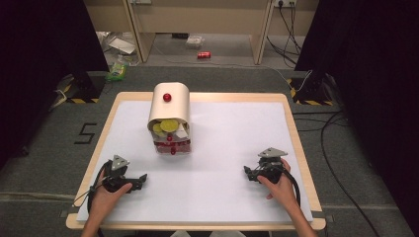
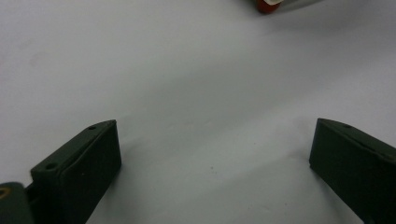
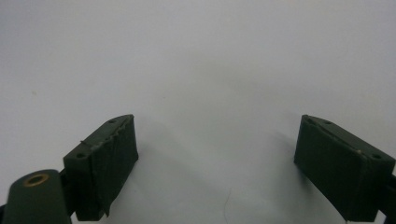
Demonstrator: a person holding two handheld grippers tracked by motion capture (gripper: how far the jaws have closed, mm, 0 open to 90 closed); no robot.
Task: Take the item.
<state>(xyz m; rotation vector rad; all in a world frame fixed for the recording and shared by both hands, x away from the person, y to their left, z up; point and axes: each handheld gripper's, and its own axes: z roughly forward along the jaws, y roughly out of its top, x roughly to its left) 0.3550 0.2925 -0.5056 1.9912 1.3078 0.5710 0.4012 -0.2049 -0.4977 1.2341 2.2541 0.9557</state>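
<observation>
A white tabletop (image 1: 222, 197) is seen from above. At about 11 o'clock from its centre, a cream box (image 1: 169, 118) with a raised curved lid and a red knob (image 1: 167, 98) is placed; yellow discs and red pieces are seen inside. The left claw (image 1: 141, 178) is held at 7 o'clock, jaws spread wide with nothing between them. The right claw (image 1: 248, 173) is held at 4 o'clock, likewise spread and empty. Both are kept well apart from the box.
</observation>
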